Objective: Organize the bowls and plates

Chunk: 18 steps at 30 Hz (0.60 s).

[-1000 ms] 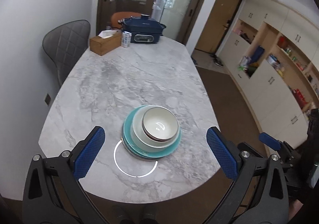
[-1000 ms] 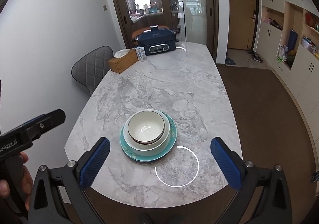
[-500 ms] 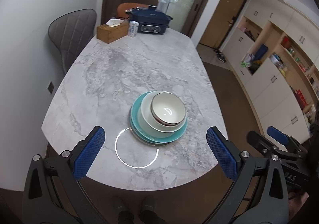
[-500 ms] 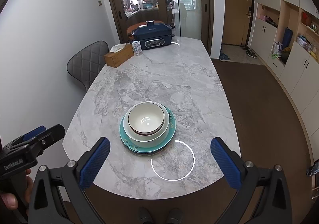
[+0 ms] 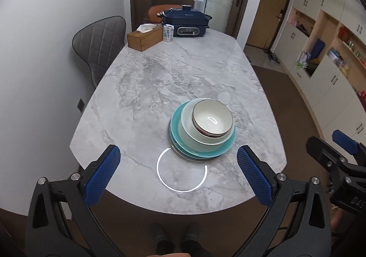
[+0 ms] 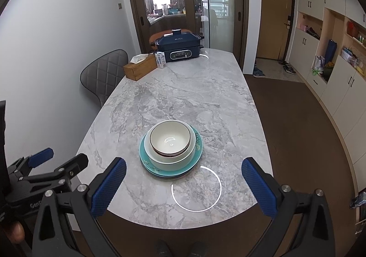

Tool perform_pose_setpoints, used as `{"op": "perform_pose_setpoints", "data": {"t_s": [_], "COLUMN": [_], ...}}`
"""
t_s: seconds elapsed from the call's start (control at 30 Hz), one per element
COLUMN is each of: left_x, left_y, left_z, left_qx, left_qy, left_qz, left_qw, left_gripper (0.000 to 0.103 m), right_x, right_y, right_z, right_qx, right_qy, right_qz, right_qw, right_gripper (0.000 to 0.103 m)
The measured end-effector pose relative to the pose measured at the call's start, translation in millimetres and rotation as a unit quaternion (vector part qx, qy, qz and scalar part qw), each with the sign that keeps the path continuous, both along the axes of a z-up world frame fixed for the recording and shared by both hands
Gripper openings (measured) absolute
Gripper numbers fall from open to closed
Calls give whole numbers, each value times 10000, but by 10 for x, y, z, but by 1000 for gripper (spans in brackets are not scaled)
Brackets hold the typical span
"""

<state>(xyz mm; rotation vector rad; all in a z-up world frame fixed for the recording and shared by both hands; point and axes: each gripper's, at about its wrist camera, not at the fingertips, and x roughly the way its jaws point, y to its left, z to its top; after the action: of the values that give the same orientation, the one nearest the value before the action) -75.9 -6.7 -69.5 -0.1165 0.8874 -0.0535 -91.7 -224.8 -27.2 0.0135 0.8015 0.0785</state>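
- Left wrist view: my left gripper (image 5: 178, 170) is spread wide, blue pads far apart and nothing between them, held above the near edge of the marble table (image 5: 160, 78).
- Right wrist view gives the same story for my right gripper (image 6: 183, 180): jaws fully parted, empty, hanging over the near table edge. I can see the left tool at about 9 o'clock in this view, low at the frame edge.
- Just past the pads sits the stack. A teal plate (image 5: 223, 150) lies flat on the marble, with a darker plate edge peeking out beneath it; I cannot tell how many plates are under there.
- On the teal plate rests a pale green bowl (image 5: 189, 133), upright, and nested inside it a white bowl with a dark rim (image 5: 211, 119), also upright.
- From the left gripper the stack is at roughly 1 o'clock; from the right gripper it is at about 11 o'clock (image 6: 170, 142). Neither gripper touches it.
- A white ring-shaped light reflection (image 6: 196, 188) lies on the marble just beside the stack on the near side.
- Far end, 12 o'clock: a wooden tissue box (image 5: 145, 38), a small carton (image 5: 168, 32) beside it, and a dark blue electric cooker (image 5: 185, 23).
- A grey quilted chair (image 5: 98, 44) stands at the table's left side, about 10 o'clock.
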Motion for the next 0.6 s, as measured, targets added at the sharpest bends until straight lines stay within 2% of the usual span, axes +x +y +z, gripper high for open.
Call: {"op": "perform_pose_setpoints", "data": {"t_s": [0.1, 0.23, 0.6], "left_x": [-24, -44, -56], "left_y": [-57, -42, -80], "left_z": [5, 8, 33], "left_qx": [81, -215, -186], "left_qy": [-3, 46, 14], "left_qz": [-76, -37, -70], "left_qw": [9999, 9998, 9998], "left_gripper": [103, 103, 103], "right_x": [-27, -59, -53], "right_y": [8, 37, -9], "right_z": [26, 53, 53], "right_qx": [-37, -185, -66], "right_qy": [-29, -80, 15], "right_qz": [3, -33, -177], "right_qw": [10000, 9998, 9998], "right_gripper": [103, 103, 103]}}
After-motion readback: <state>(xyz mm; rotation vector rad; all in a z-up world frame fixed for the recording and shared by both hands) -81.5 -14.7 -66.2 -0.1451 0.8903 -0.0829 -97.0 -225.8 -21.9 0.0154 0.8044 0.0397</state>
